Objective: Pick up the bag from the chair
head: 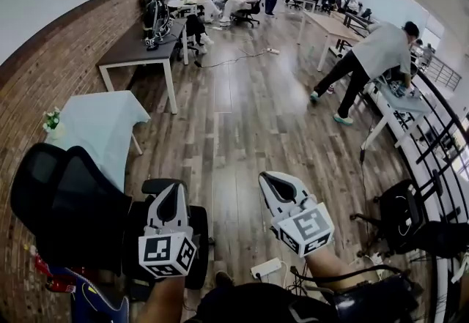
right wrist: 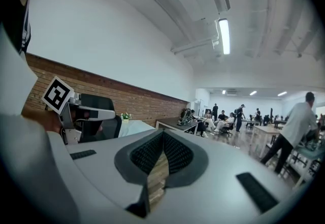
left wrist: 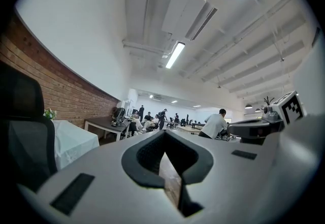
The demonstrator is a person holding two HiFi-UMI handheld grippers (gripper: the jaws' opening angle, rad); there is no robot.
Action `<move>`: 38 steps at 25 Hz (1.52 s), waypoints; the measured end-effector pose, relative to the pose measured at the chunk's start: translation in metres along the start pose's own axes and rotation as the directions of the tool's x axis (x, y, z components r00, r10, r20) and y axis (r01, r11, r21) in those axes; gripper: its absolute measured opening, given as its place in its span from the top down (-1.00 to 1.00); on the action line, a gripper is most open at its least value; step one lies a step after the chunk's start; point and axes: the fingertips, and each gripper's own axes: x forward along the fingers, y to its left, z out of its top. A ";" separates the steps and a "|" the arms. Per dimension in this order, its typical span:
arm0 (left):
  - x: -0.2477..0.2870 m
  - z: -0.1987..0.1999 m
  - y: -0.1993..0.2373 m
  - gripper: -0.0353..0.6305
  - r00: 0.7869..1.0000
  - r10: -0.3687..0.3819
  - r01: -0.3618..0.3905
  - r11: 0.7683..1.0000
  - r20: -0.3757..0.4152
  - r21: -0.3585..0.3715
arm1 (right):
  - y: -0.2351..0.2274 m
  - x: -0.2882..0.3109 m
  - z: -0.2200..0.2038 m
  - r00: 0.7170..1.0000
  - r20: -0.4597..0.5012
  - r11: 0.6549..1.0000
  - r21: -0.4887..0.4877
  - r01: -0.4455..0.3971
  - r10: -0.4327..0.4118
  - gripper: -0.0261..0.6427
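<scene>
My left gripper (head: 171, 195) and right gripper (head: 275, 184) show side by side in the lower middle of the head view, both pointing out over the wooden floor (head: 242, 124). The fingers of each are pressed together with nothing between them. A black office chair (head: 69, 212) fills the lower left, just beside my left gripper. At the lower right stands a second chair (head: 366, 220) carrying a dark shape that may be the bag (head: 399, 215). I cannot tell for sure.
</scene>
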 end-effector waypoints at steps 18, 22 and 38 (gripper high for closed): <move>-0.045 0.026 0.104 0.87 0.968 0.246 -0.247 0.969 0.048 0.012 | 0.065 0.099 0.032 0.976 0.061 0.977 -0.005 -0.211 0.211 0.88; -0.060 0.030 0.122 0.87 0.946 0.320 -0.321 0.947 0.060 0.021 | 0.084 0.121 0.036 0.958 0.070 0.960 -0.010 -0.278 0.278 0.88; -0.084 0.018 0.188 0.87 0.788 0.608 -0.611 0.792 0.094 -0.004 | 0.155 0.228 0.044 0.767 0.086 0.772 -0.080 -0.630 0.635 0.88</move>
